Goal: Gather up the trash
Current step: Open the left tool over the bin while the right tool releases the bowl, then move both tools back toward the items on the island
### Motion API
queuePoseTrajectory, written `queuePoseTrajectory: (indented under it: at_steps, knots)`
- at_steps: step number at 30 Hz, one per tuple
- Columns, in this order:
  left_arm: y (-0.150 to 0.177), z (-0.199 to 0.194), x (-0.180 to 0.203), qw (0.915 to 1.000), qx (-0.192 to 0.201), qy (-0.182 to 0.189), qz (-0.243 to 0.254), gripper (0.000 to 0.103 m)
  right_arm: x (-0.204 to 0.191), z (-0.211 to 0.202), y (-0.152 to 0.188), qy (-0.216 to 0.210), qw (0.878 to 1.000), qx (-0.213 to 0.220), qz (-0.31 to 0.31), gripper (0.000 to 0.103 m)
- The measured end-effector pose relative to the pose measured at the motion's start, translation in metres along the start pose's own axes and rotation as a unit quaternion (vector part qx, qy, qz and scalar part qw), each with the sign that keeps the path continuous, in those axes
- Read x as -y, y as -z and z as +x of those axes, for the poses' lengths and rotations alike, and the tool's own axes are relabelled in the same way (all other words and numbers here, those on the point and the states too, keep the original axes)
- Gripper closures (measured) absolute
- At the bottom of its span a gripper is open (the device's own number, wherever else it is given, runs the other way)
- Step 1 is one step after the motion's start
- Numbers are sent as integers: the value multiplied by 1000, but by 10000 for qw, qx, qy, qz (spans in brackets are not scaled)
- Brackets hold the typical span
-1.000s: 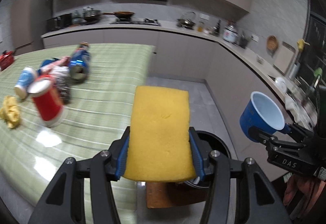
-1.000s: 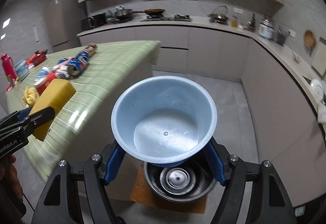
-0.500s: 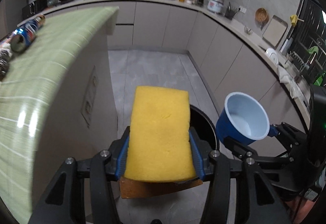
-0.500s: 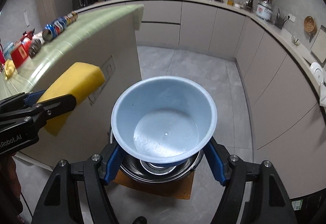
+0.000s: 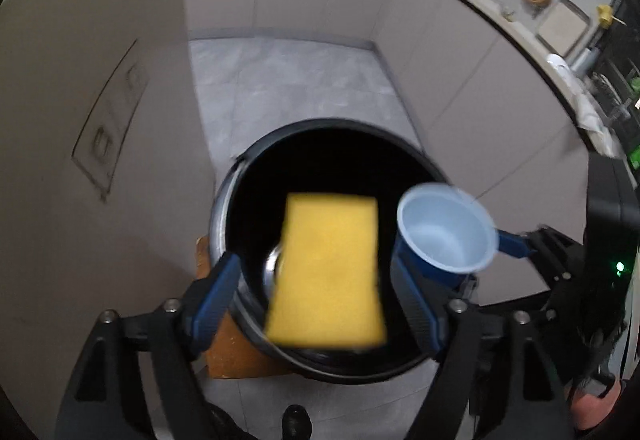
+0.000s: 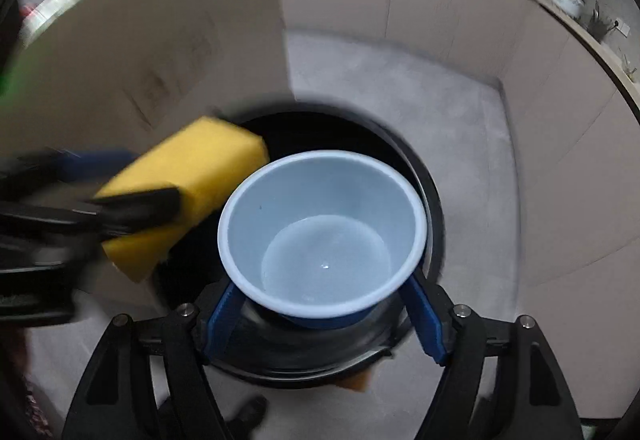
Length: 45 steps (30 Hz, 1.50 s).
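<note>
Over the open mouth of a black trash bin (image 5: 320,144) standing on the kitchen floor, the left gripper (image 5: 316,300) had its jaws opening, and the yellow sponge (image 5: 328,276) sat loose between them, clear of both pads and seemingly dropping free. To its right, the right gripper (image 6: 324,316) had its jaws opening around a blue cup (image 6: 320,232), the pads apparently off its sides. This looked like the drop-off step; next, both grippers would need lifting clear.

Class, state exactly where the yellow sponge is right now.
In the left wrist view the yellow sponge sits centre frame over the black bin's mouth, between the left gripper's opening jaws, clear of both, left of the blue cup.
</note>
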<state>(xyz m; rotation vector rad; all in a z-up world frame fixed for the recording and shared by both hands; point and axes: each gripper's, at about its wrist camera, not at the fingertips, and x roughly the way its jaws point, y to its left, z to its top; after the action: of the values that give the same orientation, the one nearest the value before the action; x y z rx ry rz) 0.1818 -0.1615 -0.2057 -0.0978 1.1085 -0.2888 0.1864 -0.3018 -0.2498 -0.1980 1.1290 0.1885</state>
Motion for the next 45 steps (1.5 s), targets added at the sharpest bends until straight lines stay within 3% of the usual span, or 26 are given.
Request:
queuePoseTrajectory:
  at_steps: [2, 9, 16, 19, 21, 24, 27, 36, 45]
  knots:
    - [4, -8, -5, 9999, 88, -93, -73, 23, 9, -6, 5, 43, 9999, 100, 98, 8]
    - [9, -45, -2, 9986, 290, -421, 105, 22, 19, -40, 2, 138, 9988, 331, 319, 8]
    - [10, -128, 0, 9938, 909, -643, 43, 22, 10, -105, -7, 220, 9955, 805, 441, 8]
    - [13, -160, -4, 9910, 1169, -658, -43, 18, 3, -135, -13, 230, 9937, 980, 498, 8]
    - [14, -186, -6, 9878, 1390, -689, -97, 9, -2, -153, -19, 225, 9920, 1115, 554, 8]
    - [12, -212, -10, 9824, 1668, -817, -183, 3, -13, -176, -27, 204, 9895, 1295, 614, 8]
    - [13, -236, -20, 9782, 1830, -955, -222, 0, -26, -193, -34, 154, 9875, 1439, 622, 0]
    - [21, -266, -74, 9656, 2161, -1306, -615, 0, -86, -227, -55, -322, 9830, 1800, 183, 0]
    - [58, -307, -155, 9434, 2385, -1827, -1404, 0, -172, -240, -89, -1286, 9669, 2184, -285, 0]
